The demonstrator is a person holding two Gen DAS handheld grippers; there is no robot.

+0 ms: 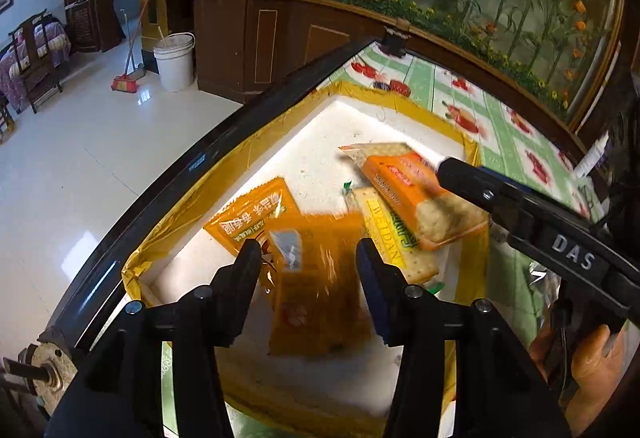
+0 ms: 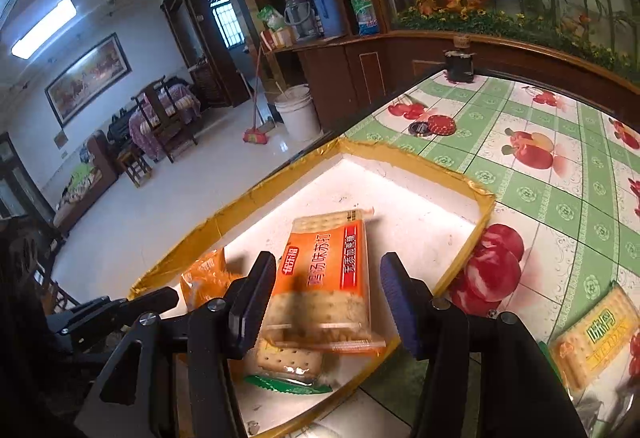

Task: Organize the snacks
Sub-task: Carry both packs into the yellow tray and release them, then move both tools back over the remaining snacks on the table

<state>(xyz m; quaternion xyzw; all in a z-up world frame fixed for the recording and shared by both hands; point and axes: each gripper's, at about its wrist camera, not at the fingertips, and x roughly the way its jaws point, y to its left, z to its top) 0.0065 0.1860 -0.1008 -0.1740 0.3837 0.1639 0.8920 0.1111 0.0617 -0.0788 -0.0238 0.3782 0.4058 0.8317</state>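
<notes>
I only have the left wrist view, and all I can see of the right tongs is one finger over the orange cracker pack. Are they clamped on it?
Observer: No. The right tongs stand open, with a clear gap on the blue-padded side. The orange cracker pack lies between them, inside the tray.
Operator: Any snacks outside the tray that I can't make out?
Observer: Yes, one yellow cracker pack. It lies flat on the tablecloth, to the right of the right tongs.
</notes>
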